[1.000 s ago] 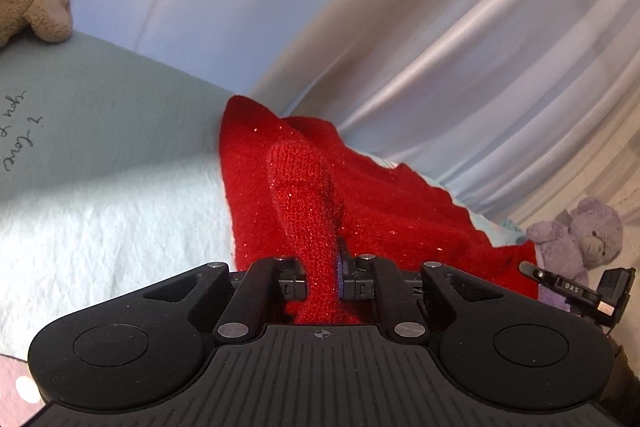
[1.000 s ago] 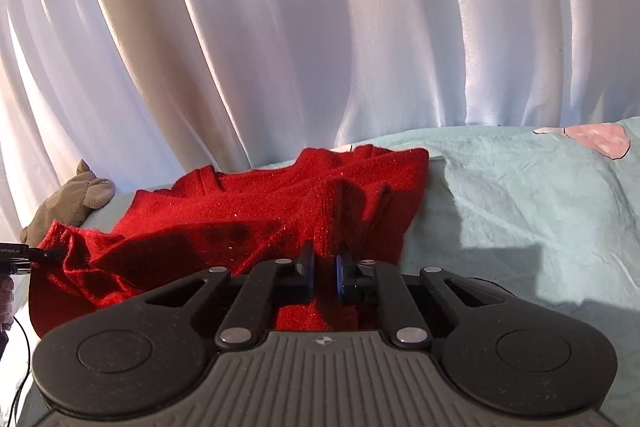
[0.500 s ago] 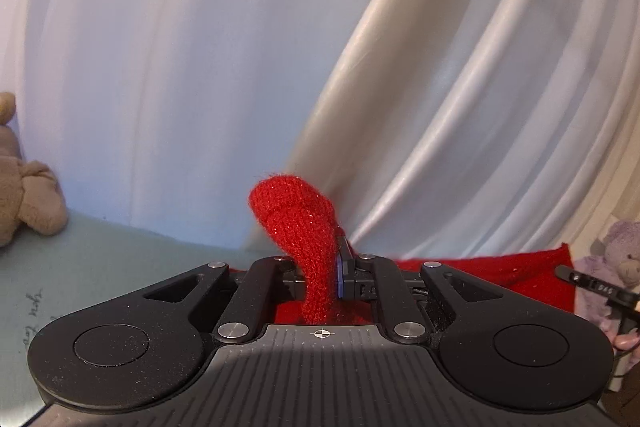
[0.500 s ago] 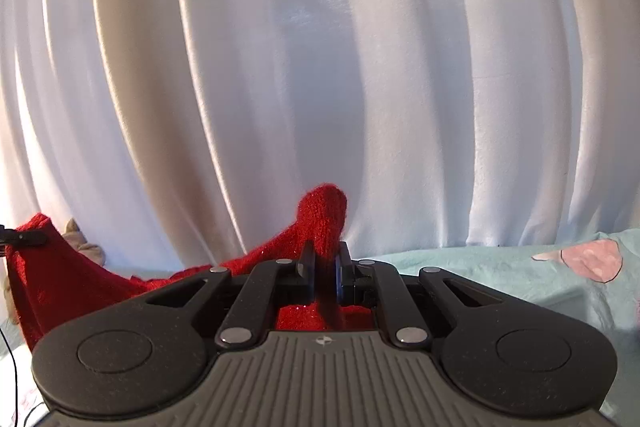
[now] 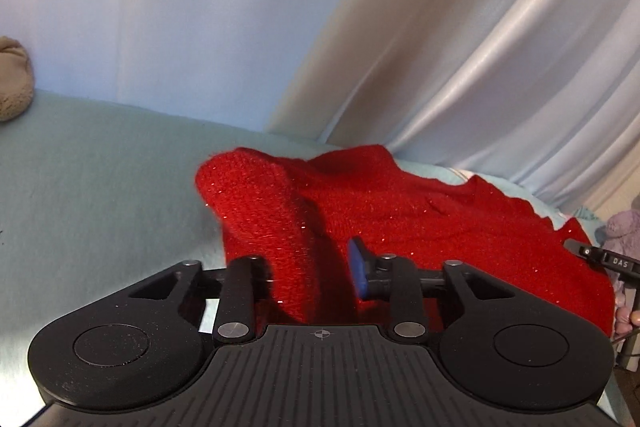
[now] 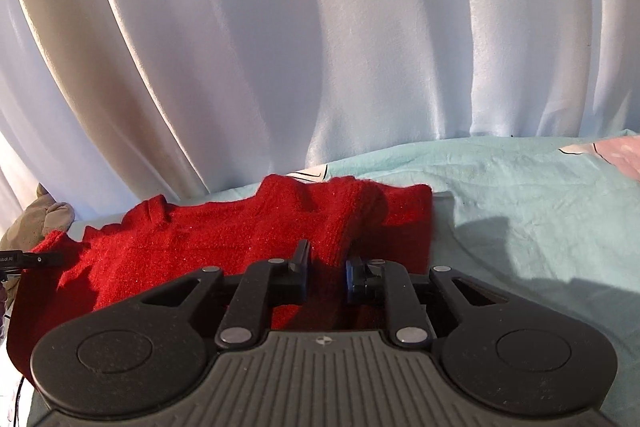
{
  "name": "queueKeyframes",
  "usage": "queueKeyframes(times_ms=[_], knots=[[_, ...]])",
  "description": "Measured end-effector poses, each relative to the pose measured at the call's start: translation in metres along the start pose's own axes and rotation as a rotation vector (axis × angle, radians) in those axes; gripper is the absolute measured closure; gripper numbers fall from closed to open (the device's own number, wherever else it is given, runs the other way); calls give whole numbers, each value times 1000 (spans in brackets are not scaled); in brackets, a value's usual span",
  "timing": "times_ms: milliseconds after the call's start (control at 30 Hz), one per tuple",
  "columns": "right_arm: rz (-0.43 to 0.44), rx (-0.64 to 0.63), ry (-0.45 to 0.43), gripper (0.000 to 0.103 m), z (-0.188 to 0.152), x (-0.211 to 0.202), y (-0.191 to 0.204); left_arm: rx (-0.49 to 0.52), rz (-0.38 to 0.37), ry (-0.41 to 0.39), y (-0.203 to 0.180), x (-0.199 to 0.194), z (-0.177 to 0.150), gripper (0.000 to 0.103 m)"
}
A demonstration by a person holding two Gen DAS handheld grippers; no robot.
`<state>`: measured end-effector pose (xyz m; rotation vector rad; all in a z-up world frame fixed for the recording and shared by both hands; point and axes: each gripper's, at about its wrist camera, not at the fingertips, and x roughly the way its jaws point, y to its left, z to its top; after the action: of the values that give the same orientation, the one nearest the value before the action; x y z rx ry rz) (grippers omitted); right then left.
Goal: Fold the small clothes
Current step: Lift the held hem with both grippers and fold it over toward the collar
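Observation:
A red knit sweater lies spread on the pale green bed sheet. One upright fold of it stands between the fingers of my left gripper. Those jaws are opening; the blue right pad stands clear of the knit, which leans over the left finger. In the right wrist view the sweater reaches to the left, and its near corner runs between the fingers of my right gripper, whose jaws are also opening. Each view shows the other gripper's tip at the sweater's far side.
White curtains hang close behind the bed. A brown plush toy sits at the left end, also seen in the right wrist view as the brown toy. A purple plush toy sits at the right. Bare sheet lies right of the sweater.
Both grippers carried the red knit up in front of the curtain, then came down onto the bed. Their jaws, shut on the knit before, now stand slightly apart.

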<state>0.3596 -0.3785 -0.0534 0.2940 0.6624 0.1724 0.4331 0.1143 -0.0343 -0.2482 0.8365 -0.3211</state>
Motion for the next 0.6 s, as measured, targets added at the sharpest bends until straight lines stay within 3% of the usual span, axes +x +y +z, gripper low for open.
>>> queueKeyframes(times_ms=[33, 67, 167, 367, 467, 600], knots=[[-2, -8, 7, 87, 1, 2, 2, 9, 29, 2, -1, 1, -1, 92], [-8, -15, 12, 93, 1, 5, 4, 16, 52, 0, -2, 0, -2, 92], [-38, -48, -11, 95, 3, 1, 11, 32, 63, -62, -8, -21, 4, 93], [-161, -188, -176, 95, 29, -21, 37, 112, 92, -242, -33, -49, 41, 93], [-260, -281, -238, 95, 42, -14, 51, 141, 178, -245, -37, -29, 52, 93], [-351, -333, -246, 95, 44, 13, 55, 146, 283, -171, -30, 17, 43, 92]])
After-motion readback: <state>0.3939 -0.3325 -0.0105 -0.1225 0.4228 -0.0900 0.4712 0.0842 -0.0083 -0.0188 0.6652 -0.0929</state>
